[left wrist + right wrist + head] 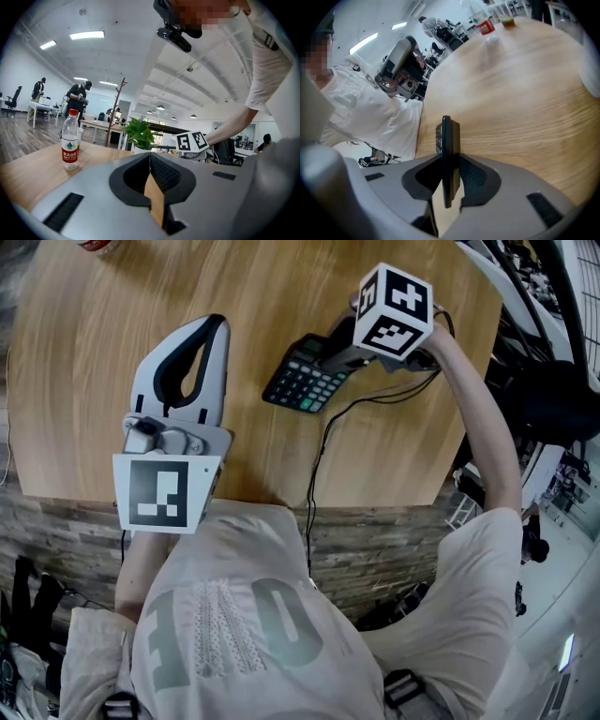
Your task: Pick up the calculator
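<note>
Head view with both gripper views. The calculator [305,381] was at the right-hand part of the wooden desk [112,334], its keys facing up and its body tilted. The right tongs [328,357] came at the calculator from its right side and were pinching its nearer end. In the right gripper view, the calculator [449,140] stood edge-on between the two dark pads of the right tongs [447,161], which pressed on both of its faces. Whether the calculator's far edge touched the desk could not be settled from these angles. The left tongs [214,334] were to the left of the calculator, well apart from it, above the desk. In the left gripper view, the left tongs [150,157] were pressed together with nothing between them. A dark cable [319,456] ran from below the calculator toward the desk's near edge. A water bottle [70,140] with a red cap and a potted plant [140,133] stood on the desk, far from the calculator.
</note>
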The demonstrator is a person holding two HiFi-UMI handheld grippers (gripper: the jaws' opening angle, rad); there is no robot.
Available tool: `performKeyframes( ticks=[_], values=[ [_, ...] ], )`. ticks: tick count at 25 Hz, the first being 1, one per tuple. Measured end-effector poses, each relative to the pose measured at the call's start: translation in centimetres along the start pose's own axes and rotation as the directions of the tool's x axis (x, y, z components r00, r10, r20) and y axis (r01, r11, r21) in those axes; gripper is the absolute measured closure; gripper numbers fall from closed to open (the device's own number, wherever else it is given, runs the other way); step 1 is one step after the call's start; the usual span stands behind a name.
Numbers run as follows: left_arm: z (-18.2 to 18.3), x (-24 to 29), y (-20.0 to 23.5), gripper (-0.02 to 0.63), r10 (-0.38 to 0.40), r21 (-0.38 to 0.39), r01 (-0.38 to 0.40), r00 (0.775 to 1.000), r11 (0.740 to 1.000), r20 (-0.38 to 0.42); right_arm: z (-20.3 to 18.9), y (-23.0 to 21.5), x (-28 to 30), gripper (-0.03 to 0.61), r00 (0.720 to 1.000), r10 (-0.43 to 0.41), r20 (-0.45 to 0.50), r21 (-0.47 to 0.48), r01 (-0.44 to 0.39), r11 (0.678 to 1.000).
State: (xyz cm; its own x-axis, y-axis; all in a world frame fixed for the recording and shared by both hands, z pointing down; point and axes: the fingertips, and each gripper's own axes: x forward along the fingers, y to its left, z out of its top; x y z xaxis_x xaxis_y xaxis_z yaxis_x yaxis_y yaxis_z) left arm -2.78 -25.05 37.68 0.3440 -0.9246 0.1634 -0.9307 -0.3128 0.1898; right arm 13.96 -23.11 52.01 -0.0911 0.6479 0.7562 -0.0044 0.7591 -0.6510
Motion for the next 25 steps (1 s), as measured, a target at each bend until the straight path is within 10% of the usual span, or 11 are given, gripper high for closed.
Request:
performKeyframes(
  ticks=[6,15,19,25],
  values=[
    [3.3,-2.1,-1.3,0.606,-0.004,0.043,-0.001,0.995,0.999,0.104,3.9,1.8,-5.1,0.474,0.931,-0.209,0.299,0.036,0.208,0.977],
    [7.3,-6.9,-2.3,0.606,-0.009,0.116,-0.017,0.975,0.993,0.220,8.1,9.3,-9.1,0.474,0.609,-0.437,0.662,0.256,0.364,0.895],
    [9.1,-8.9,-3.8,0.606,-0.034,0.152,-0.007,0.963,0.988,0.266,9.2,13.0,-10.2,0.474,0.409,-0.509,0.758,0.376,0.364,0.852],
    [11.3,-11.3,-6.4,0.606,-0.088,0.220,0.013,0.939,0.975,0.334,8.4,18.2,-13.2,0.474,-0.010,-0.587,0.810,0.559,0.318,0.766]
  ],
)
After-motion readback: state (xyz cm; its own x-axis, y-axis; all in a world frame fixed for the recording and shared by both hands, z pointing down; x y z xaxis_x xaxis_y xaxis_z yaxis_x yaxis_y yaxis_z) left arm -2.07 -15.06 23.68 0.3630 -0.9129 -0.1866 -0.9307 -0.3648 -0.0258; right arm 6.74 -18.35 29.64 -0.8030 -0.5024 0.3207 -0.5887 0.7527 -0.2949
